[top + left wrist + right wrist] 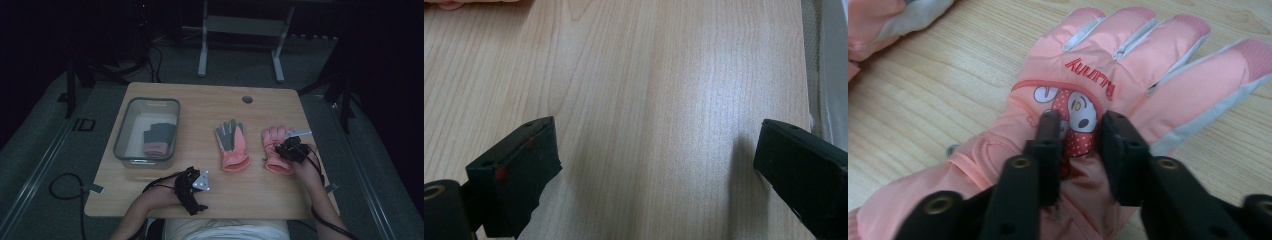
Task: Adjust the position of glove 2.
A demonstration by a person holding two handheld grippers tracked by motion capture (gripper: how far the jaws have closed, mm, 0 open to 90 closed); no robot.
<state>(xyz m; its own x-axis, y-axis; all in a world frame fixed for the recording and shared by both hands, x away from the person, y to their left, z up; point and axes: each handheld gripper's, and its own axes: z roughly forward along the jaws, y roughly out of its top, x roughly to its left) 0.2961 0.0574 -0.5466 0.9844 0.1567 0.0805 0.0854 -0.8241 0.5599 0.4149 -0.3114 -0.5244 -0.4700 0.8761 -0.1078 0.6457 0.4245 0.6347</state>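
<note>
Word on pink glove [1128, 70]: red stitched letters, upside down in the right gripper view, seemingly "Runny"
Place: middle of the frame, above a cartoon patch
Other lettering: none readable

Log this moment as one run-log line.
right tongs: pinching fabric on back of pink glove | left tongs: open over bare table | second pink glove: mid-table | bin: one glove inside

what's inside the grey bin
One glove lies in the bin, grey palm up with a pink cuff toward the person, on a pale floor. Whatever is beneath that glove is covered.
</note>
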